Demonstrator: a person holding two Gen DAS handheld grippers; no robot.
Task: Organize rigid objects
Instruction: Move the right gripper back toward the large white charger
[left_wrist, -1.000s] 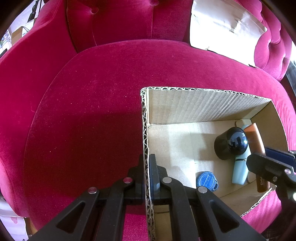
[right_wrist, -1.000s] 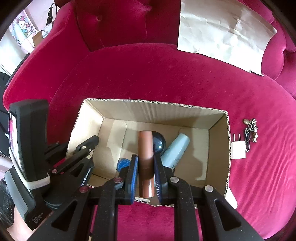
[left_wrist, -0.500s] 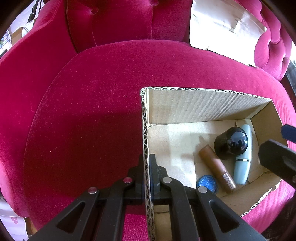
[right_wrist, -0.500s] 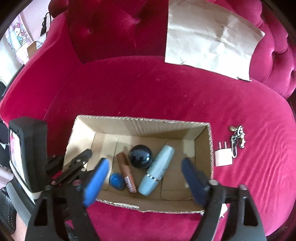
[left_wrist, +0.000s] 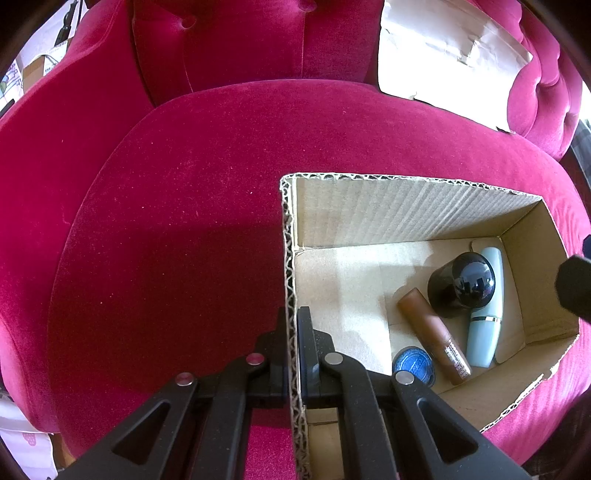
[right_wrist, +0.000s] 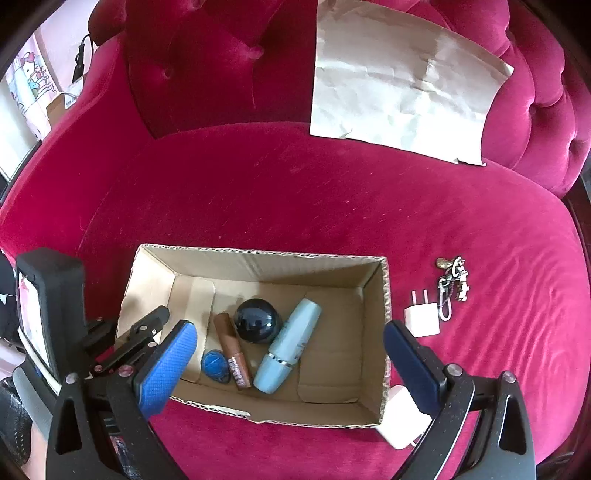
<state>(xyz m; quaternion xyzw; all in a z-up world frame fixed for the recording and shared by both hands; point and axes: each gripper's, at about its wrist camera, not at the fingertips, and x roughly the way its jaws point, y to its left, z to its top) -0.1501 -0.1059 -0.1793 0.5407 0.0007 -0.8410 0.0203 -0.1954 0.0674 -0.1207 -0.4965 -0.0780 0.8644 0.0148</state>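
An open cardboard box (right_wrist: 386, 295) sits on a red velvet sofa seat. Inside lie a brown tube (right_wrist: 232, 354), a black round-topped jar (right_wrist: 256, 320), a pale blue bottle (right_wrist: 290, 345) and a small blue lid (right_wrist: 214, 363). They also show in the left wrist view: tube (left_wrist: 432, 336), jar (left_wrist: 461, 284), bottle (left_wrist: 487, 321), lid (left_wrist: 413, 363). My left gripper (left_wrist: 293, 332) is shut on the box's left wall (left_wrist: 288, 258). My right gripper (right_wrist: 288, 350) is wide open and empty above the box.
A white charger plug (right_wrist: 423, 317) and a bunch of keys (right_wrist: 452, 284) lie on the seat right of the box. Another white charger (right_wrist: 402, 417) sits at the box's near right corner. A sheet of brown paper (right_wrist: 402, 81) leans on the backrest.
My right gripper opened and let the brown tube drop into the box beside the jar, then rose and pulled back. The left gripper has kept its hold on the box wall.
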